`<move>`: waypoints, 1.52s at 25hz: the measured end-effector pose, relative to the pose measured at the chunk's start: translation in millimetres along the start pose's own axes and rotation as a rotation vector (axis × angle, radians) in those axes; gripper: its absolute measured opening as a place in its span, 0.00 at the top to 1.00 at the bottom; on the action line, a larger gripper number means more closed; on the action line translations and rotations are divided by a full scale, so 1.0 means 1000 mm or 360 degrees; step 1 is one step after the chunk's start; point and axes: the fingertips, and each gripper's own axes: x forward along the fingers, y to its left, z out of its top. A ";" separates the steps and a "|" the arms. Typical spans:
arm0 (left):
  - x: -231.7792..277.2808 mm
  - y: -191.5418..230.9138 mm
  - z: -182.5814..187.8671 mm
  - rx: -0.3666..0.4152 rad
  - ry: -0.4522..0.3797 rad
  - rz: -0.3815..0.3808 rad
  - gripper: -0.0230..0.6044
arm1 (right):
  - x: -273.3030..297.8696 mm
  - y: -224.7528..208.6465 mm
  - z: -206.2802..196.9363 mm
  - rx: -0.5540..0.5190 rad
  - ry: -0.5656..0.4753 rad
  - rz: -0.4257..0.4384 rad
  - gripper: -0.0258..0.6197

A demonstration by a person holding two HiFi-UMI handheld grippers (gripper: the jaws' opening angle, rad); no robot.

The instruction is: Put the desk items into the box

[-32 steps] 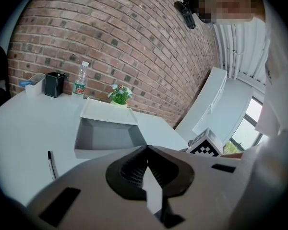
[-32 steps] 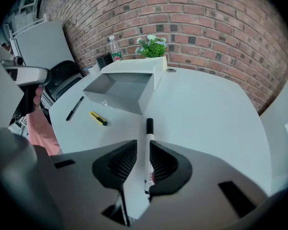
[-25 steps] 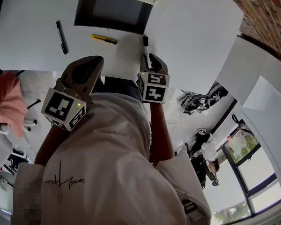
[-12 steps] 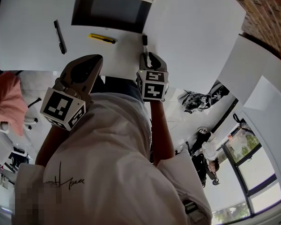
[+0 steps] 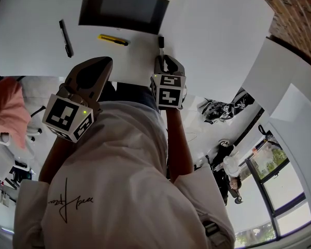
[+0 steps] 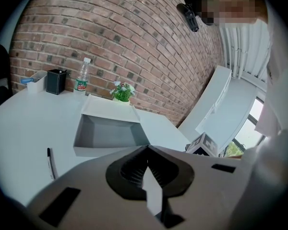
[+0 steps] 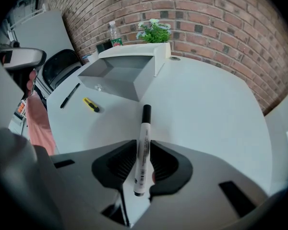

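Note:
An open grey box (image 5: 119,8) lies at the far side of the white table (image 5: 212,30). My right gripper (image 5: 163,62) is shut on a white marker with a black cap (image 5: 160,44), and the cap points toward the box's near right corner. The marker (image 7: 143,147) runs lengthwise between the jaws of the right gripper (image 7: 137,152). A yellow cutter (image 5: 113,40) and a black pen (image 5: 66,38) lie on the table in front of the box. My left gripper (image 5: 95,66) hovers at the table's near edge, below the cutter. Its jaws are shut on nothing (image 6: 146,151).
Behind the box (image 7: 120,73) stand a small potted plant (image 7: 153,31), a water bottle (image 6: 81,80) and a black holder (image 6: 56,81), all against the brick wall. More white tables (image 5: 280,82) stand to the right. A pink cloth (image 5: 5,113) lies at the left.
The right gripper has edged slightly toward the box with the marker in it. The left gripper has hardly moved.

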 end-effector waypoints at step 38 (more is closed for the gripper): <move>-0.019 0.011 -0.002 -0.0012 -0.0044 0.0003 0.96 | -0.006 0.018 -0.002 -0.0060 0.0078 -0.0093 0.83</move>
